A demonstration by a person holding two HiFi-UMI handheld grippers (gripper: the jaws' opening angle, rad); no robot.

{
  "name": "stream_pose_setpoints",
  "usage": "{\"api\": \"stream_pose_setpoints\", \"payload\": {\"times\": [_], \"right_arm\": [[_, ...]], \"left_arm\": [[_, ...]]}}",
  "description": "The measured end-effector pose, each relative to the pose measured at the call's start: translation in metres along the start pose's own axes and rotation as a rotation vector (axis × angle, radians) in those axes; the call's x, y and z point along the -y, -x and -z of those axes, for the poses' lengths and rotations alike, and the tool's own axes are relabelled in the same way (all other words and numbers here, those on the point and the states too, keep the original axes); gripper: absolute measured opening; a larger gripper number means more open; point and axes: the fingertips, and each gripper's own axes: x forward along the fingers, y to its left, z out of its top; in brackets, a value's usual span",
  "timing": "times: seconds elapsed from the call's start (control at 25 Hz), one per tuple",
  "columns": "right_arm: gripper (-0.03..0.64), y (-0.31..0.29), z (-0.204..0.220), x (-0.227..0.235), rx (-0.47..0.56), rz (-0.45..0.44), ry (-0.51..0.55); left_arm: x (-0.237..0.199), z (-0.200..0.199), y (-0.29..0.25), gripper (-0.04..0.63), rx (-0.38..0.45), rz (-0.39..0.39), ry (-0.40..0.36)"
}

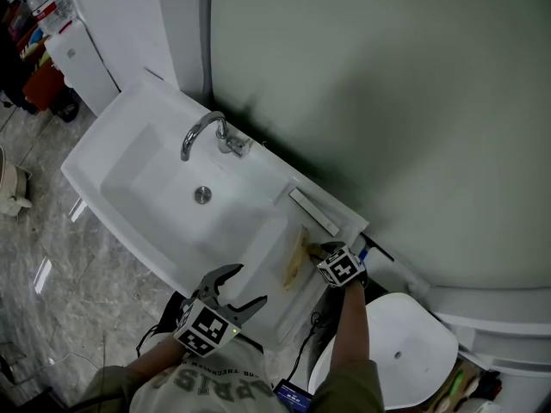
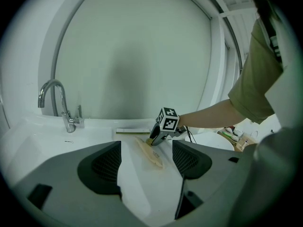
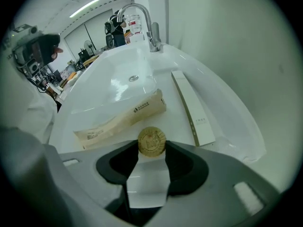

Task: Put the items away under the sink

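Three items lie on the sink surface (image 3: 227, 122), lower right in the head view: a round gold disc (image 3: 151, 140), a beige paper packet (image 3: 120, 117) and a long white box (image 3: 191, 108). Your right hand-held gripper (image 3: 151, 148) points steeply down, jaws part-closed on the disc, which it pinches by the rim at the very tips. Likely risk: with so shallow a hold on a thin round thing, it could pivot or pop out on lifting and roll into the basin (image 1: 164, 188). The packet lies just beyond the disc, so it may get nudged. Your left hand-held gripper (image 1: 243, 287) hangs wide open and empty at the front edge, with the packet ahead of it and apart.
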Motion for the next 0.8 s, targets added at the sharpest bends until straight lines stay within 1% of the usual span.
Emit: {"api": "stream_pose_setpoints", "payload": {"times": [0.28,0.52,0.64,0.8], "right_arm": [[0.179,0.026,0.007,-0.001,0.046,0.051,-0.009],[0.179,0.045,0.009,-0.011,0.052,0.091,0.008],[0.179,0.053,0.009,-0.022,0.068,0.103,-0.006],[0.179,0.059,0.008,-0.048,0.079,0.111,-0.022]], "left_arm": [[0.012,0.004,0.007,0.324,0.011,0.005,-0.003],[0.017,0.015,0.017,0.324,0.010,0.011,-0.004],[0.020,0.020,0.026,0.322,0.007,0.022,-0.004],[0.022,0.031,0.043,0.324,0.013,0.036,-0.017]]}}
